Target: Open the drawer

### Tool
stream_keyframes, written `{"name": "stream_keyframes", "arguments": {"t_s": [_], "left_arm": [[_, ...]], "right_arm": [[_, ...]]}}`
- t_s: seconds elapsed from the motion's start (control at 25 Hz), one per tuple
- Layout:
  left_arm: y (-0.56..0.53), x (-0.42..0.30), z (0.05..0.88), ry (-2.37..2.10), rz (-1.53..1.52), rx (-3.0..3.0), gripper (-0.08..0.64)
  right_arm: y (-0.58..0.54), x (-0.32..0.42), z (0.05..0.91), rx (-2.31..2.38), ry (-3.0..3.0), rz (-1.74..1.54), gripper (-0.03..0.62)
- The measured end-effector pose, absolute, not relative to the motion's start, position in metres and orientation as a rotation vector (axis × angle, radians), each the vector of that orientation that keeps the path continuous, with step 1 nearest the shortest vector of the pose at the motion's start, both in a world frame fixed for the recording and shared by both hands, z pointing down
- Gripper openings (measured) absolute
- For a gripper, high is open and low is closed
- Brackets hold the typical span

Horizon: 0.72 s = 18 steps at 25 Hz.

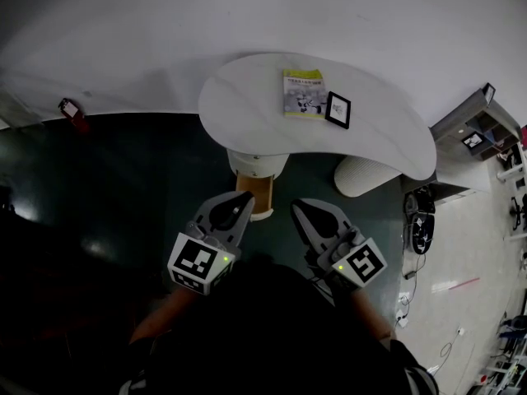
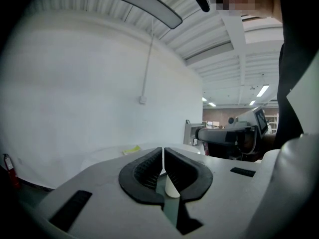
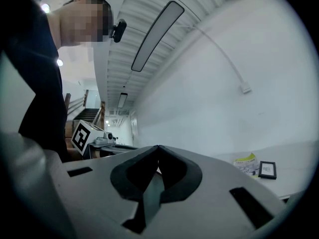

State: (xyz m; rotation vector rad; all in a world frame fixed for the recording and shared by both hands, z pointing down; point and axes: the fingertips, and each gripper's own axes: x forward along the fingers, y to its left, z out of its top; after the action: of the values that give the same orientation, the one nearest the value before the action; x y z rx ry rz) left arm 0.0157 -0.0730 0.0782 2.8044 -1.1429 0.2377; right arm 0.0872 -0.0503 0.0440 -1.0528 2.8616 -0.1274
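Observation:
No drawer shows plainly in any view. My left gripper (image 1: 244,202) and right gripper (image 1: 298,209) are held side by side in front of the person's body. Both point toward a white curved table (image 1: 247,97). Each is shut, with nothing between its jaws. In the left gripper view the left gripper (image 2: 163,151) has its black pads closed together, and the table's edge lies beyond them. The right gripper (image 3: 158,148) is also closed, aimed level at a white wall. The other gripper's marker cube (image 3: 82,135) shows at its left.
A green-yellow book (image 1: 303,92) and a black-framed picture (image 1: 338,109) lie on the table, which stands on a tan pedestal (image 1: 255,189). A white round seat (image 1: 362,175), a fan (image 1: 420,229), a grey shelf unit (image 1: 473,126) and cables are at the right. A red extinguisher (image 1: 72,112) stands at the left.

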Motion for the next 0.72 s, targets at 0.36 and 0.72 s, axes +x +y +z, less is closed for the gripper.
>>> {"name": "stream_keyframes", "arguments": {"t_s": [0.36,0.72], "left_arm": [[-0.085,0.018,0.071,-1.194,0.227,2.785,0.023],[-0.089,0.030,0.072,-1.169,0.233,2.768,0.023]], "right_arm": [[-0.056,0.120,0.042,-1.112,2.834,-0.107,0.017],[-0.056,0.135,0.044,-1.124,2.818,-0.097,0.017]]}}
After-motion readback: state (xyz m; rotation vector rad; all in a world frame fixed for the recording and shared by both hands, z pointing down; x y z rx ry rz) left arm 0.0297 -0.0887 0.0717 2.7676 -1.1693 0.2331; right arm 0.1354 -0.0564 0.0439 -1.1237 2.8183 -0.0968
